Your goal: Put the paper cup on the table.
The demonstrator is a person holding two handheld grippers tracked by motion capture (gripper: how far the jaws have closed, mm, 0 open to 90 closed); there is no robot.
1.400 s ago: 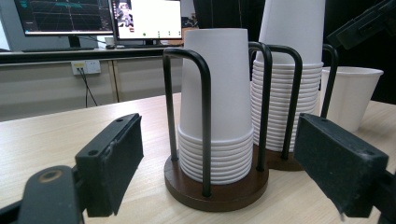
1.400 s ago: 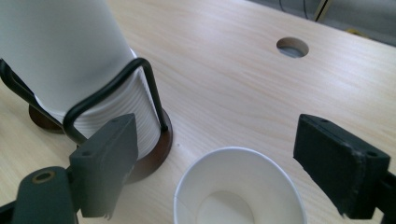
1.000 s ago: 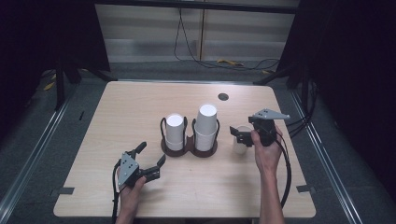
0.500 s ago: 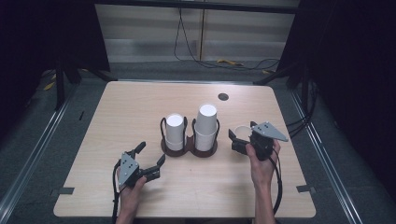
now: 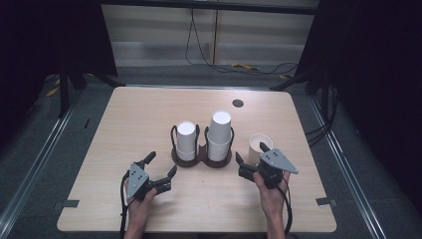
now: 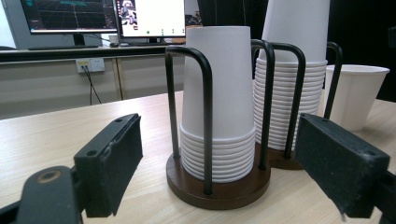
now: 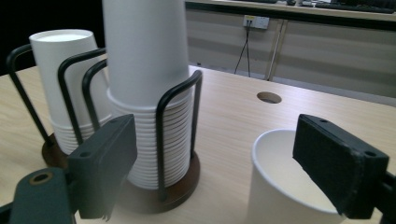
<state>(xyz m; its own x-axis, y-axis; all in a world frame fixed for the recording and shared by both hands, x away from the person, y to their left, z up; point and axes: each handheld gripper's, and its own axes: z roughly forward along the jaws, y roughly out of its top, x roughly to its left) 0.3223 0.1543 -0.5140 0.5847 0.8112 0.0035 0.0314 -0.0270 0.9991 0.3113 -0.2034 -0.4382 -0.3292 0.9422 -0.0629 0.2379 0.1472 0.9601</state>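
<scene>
Two stacks of upside-down white paper cups stand mid-table in black wire holders on brown bases: a shorter left stack and a taller right stack. A single white cup stands upright to their right. My right gripper is open just in front of it, with the cup's rim near its right jaw. My left gripper rests open on the table, aimed at the left stack and a little short of it.
The wooden table has a round hole at the back right. Cables lie on the floor behind it. Monitors sit on a far desk. Bare tabletop lies left and behind the stacks.
My right gripper has drawn back toward the near edge and lower, away from the single cup, which stays standing in place. The left gripper has not moved.
</scene>
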